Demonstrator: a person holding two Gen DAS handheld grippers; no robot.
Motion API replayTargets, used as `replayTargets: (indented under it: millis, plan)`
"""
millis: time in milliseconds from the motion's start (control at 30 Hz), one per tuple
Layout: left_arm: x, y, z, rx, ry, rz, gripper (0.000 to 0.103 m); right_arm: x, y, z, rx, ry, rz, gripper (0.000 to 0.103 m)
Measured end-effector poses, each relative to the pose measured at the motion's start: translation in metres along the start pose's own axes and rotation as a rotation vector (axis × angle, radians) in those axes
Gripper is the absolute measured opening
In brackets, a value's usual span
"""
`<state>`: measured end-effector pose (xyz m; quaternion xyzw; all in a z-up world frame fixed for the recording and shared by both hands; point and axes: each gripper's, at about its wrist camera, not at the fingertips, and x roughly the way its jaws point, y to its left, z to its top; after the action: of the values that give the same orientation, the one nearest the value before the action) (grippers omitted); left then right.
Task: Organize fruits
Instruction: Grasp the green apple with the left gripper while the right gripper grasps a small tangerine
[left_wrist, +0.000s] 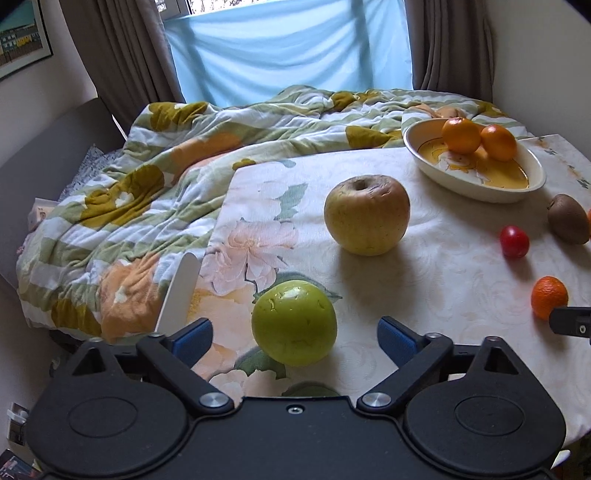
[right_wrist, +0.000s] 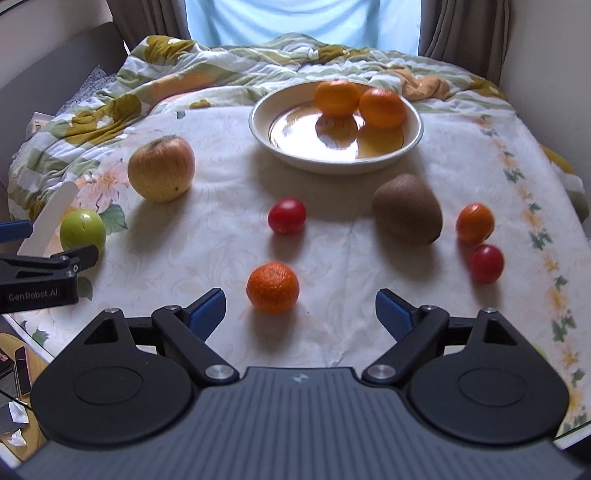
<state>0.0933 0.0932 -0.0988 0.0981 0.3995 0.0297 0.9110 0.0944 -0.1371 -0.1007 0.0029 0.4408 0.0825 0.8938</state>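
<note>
A green apple (left_wrist: 294, 321) lies on the flowered tablecloth (left_wrist: 424, 258) between the blue pads of my left gripper (left_wrist: 294, 328), which stands open with a gap on each side of the fruit. My right gripper (right_wrist: 300, 305) is open too, and a small mandarin (right_wrist: 272, 287) sits just ahead of its left finger, untouched. Further back stands a cream bowl (right_wrist: 369, 162) holding two mandarins (right_wrist: 337, 98). Loose on the cloth are a yellow-red apple (right_wrist: 161, 168), a kiwi (right_wrist: 406, 208), two red tomatoes (right_wrist: 287, 215), and another small mandarin (right_wrist: 475, 222).
A rumpled flowered quilt (left_wrist: 140, 192) covers the bed beyond the table's far and left edges. A white slat (left_wrist: 181, 291) stands up beside the table's left edge, close to the green apple. Curtains and a window lie behind.
</note>
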Motion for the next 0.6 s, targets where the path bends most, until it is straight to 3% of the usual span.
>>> replayTargets:
  millis: [300,400,467,600]
  plan:
    - [0.026,0.006,0.006,-0.008,0.033,-0.017,0.087,0.014,0.012,-0.003,0.004,0.010,-0.001,0.101]
    - [0.032,0.008,0.006,-0.014,0.054,-0.032,0.077,0.017,0.015,-0.002,0.007,0.019,0.007,0.098]
    - [0.035,0.010,0.004,-0.031,0.067,-0.058,0.062,0.019,0.015,-0.001,0.009,0.020,0.006,0.096]
    - [0.034,0.010,0.004,-0.040,0.073,-0.072,0.061,0.023,0.015,0.002,0.011,0.021,0.003,0.089]
